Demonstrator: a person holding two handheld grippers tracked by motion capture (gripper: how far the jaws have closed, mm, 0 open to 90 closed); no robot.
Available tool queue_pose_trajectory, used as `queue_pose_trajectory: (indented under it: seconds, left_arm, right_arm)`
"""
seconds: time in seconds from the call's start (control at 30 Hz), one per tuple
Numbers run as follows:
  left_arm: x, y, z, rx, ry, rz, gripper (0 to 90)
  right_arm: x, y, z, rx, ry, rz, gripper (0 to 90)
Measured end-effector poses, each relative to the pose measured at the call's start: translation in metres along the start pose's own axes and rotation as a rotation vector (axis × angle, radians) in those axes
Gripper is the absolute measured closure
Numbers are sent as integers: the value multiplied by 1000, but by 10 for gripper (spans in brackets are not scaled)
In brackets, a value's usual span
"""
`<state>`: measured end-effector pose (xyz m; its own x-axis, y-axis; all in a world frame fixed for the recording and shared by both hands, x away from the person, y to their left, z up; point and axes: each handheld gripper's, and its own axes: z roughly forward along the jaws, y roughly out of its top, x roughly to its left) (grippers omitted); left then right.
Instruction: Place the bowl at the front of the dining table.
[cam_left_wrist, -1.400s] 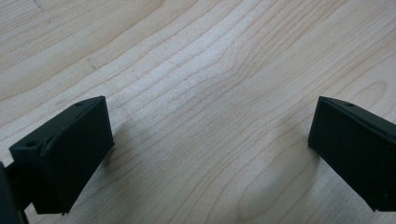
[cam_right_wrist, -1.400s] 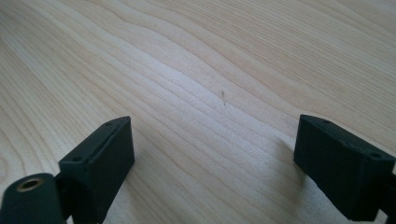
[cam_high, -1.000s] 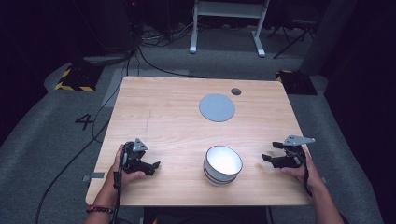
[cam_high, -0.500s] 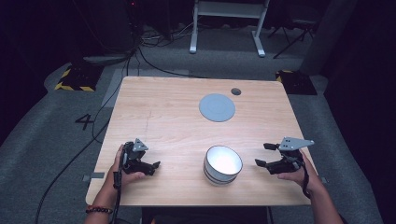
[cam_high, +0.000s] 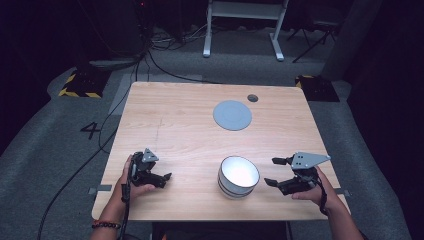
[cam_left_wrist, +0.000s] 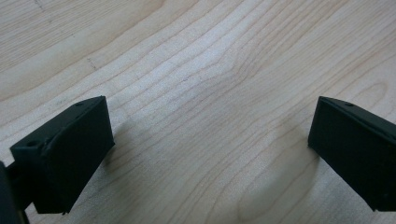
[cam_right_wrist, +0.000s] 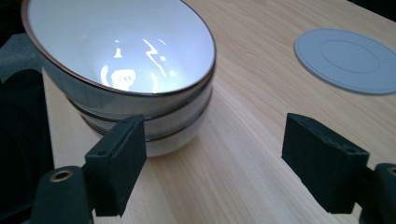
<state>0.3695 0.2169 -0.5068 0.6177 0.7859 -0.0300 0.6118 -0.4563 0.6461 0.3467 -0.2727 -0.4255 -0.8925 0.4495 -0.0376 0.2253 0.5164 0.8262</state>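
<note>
A stack of white bowls (cam_high: 239, 176) with thin dark rims sits upright near the front edge of the wooden counter (cam_high: 175, 125), nested one inside another, the top bowl's glossy inside empty.

i see white bowls (cam_high: 239, 176) with thin dark rim bands, stacked at lower centre, on a pale wood-grain table (cam_high: 175, 130). a flat grey disc (cam_high: 232, 115) sits upper centre. my grippers (cam_high: 280, 171) are black with grey plates.
</note>
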Motion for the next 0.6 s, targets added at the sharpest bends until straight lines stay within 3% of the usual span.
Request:
queue_pose_trajectory:
  seconds: [0.03, 0.6]
  left_arm:
    - [0, 0, 0, 0, 0, 0, 2]
    - [0, 0, 0, 0, 3, 1, 2]
  right_arm:
    - [2, 2, 0, -3, 7, -21, 221]
    - [25, 16, 3, -31, 86, -75, 222]
